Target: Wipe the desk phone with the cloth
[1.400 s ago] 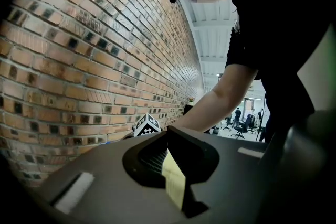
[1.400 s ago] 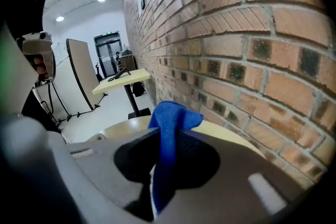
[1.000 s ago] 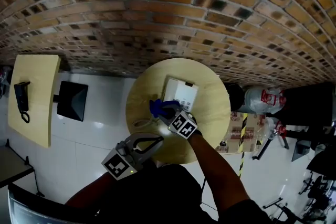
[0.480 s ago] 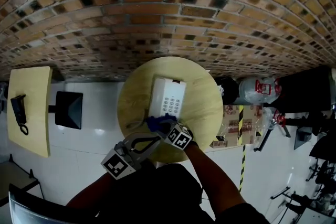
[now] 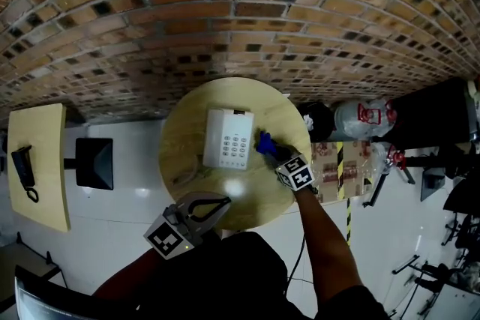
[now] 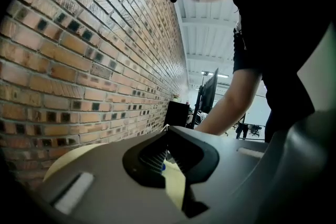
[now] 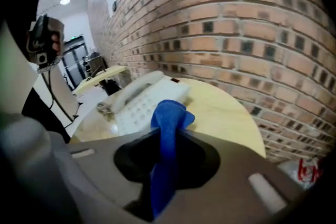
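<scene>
Wiping underway: right claw (image 5: pixel 270 151), clamping the cloth (image 5: pixel 263 142) just right of the desk phone (image 5: pixel 227 139), should next sweep leftward over it; left claw (image 5: pixel 224 201) closed, empty.

The head view looks steeply down from high above the round pale wooden table (image 5: pixel 187 139), with the red-brown brick wall (image 5: pixel 225 11) beyond. The right gripper view sits low and close at the table's right, facing left over the white push-button desk phone (image 7: pixel 139 99). The left gripper view sits low at the near edge, facing right along that wall.
</scene>
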The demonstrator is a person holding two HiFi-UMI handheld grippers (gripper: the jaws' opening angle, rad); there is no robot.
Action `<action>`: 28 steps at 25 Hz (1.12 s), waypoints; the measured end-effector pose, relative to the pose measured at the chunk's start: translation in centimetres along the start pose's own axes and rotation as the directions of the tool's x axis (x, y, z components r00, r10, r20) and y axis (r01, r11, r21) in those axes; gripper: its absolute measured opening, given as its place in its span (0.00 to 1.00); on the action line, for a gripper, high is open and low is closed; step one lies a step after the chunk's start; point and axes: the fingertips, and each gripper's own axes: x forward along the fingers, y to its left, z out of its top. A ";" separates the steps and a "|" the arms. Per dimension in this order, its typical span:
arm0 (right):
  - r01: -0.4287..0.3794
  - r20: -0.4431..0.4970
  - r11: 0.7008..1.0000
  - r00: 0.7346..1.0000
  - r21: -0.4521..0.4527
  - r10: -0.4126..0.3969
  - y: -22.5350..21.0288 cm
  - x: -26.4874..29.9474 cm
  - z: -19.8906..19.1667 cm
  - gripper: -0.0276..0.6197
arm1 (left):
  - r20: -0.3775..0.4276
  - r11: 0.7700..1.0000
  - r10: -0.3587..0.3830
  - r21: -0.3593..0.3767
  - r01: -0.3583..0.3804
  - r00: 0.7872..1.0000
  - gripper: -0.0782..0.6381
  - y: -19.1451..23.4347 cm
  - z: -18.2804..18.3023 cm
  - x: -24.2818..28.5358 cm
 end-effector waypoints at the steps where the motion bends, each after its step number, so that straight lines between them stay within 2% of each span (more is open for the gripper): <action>1: 0.044 -0.009 0.999 0.999 0.031 -0.044 -2.0 -0.1 -0.5 0.14 | -0.007 1.000 0.002 -0.006 -0.002 1.000 0.10 -0.1 -0.2 -0.1; 5: 0.165 -0.102 0.977 0.983 0.137 -0.152 -6.6 0.3 -3.0 0.14 | -0.026 1.000 0.008 -0.010 -0.009 1.000 0.10 0.0 -1.1 -0.7; 8: 0.183 -0.157 0.960 0.976 0.212 -0.151 -7.0 1.5 -4.5 0.14 | -0.030 1.000 0.011 -0.005 -0.011 0.999 0.10 0.2 -1.4 -0.9; 11: 0.187 -0.140 0.945 0.978 0.267 -0.154 -6.9 2.1 -4.4 0.16 | -0.038 1.000 0.016 -0.025 -0.017 0.999 0.10 0.3 -1.7 -0.9; 13: 0.183 -0.139 0.944 0.979 0.274 -0.150 -6.8 2.3 -4.5 0.19 | -0.030 0.999 0.015 -0.030 -0.016 0.999 0.10 0.4 -1.7 -0.7; 18: 0.166 -0.168 0.961 0.977 0.223 -0.130 -6.5 2.6 -4.4 0.34 | -0.012 0.997 -0.026 0.077 0.027 1.000 0.10 0.2 -1.1 -0.4; 19: 0.167 -0.160 0.960 0.978 0.223 -0.133 -6.6 2.5 -4.1 0.36 | -0.007 0.993 -0.038 0.113 0.038 0.999 0.10 0.2 -0.9 -0.4; 20: 0.172 -0.145 0.960 0.979 0.223 -0.142 -6.7 2.2 -3.6 0.37 | -0.010 0.993 -0.037 0.111 0.038 0.999 0.10 0.2 -0.9 -0.4; 22: 0.182 -0.103 0.958 0.981 0.221 -0.163 -6.8 1.4 -2.3 0.42 | -0.028 0.999 -0.013 0.032 0.014 1.000 0.10 0.4 -1.4 -0.6; 23: 0.185 -0.085 0.959 0.982 0.216 -0.170 -6.7 0.9 -1.7 0.45 | -0.028 1.000 -0.013 0.025 0.014 1.000 0.10 0.5 -1.3 -0.6; 25: 0.186 -0.042 0.961 0.983 0.206 -0.181 -6.4 -0.2 -0.4 0.48 | -0.010 0.997 -0.032 0.067 0.033 0.999 0.10 0.4 -0.6 -0.4; 28: 0.167 0.082 0.966 0.979 0.199 -0.186 -5.0 -2.9 3.1 0.48 | 0.001 1.000 -0.017 0.005 0.017 1.000 0.10 0.3 -0.1 -0.3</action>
